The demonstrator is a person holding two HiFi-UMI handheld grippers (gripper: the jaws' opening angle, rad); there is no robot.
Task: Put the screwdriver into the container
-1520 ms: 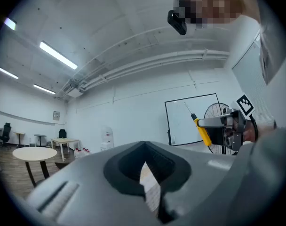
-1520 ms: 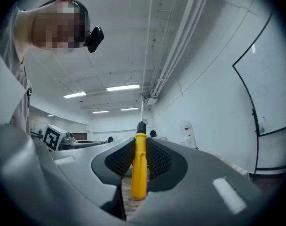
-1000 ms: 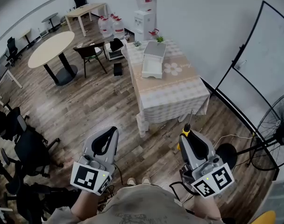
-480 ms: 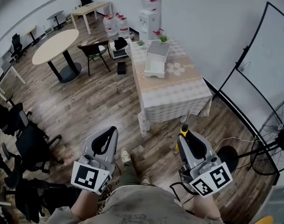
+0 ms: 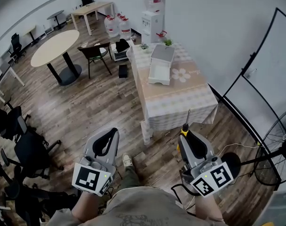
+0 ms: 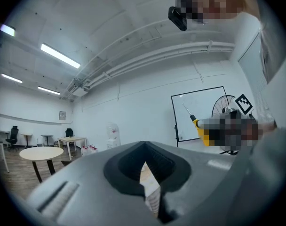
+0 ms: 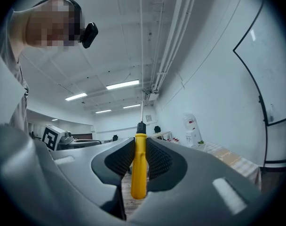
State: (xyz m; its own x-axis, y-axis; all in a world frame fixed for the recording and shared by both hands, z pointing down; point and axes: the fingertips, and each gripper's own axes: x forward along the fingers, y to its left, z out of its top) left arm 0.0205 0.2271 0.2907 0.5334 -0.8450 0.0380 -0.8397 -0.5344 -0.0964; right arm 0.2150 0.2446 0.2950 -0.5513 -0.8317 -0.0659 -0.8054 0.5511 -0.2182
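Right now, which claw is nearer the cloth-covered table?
Right. The right claw, gripping the screwdriver, points at the near end of the table; the left claw sits off to its left.

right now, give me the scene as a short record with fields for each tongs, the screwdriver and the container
left tongs: shut, nothing between them
right tongs: shut on the screwdriver
screwdriver: yellow handle clamped, metal shaft pointing forward past the tips
container: white, on the table, ahead of the person
task state: screwdriver not yet in the container
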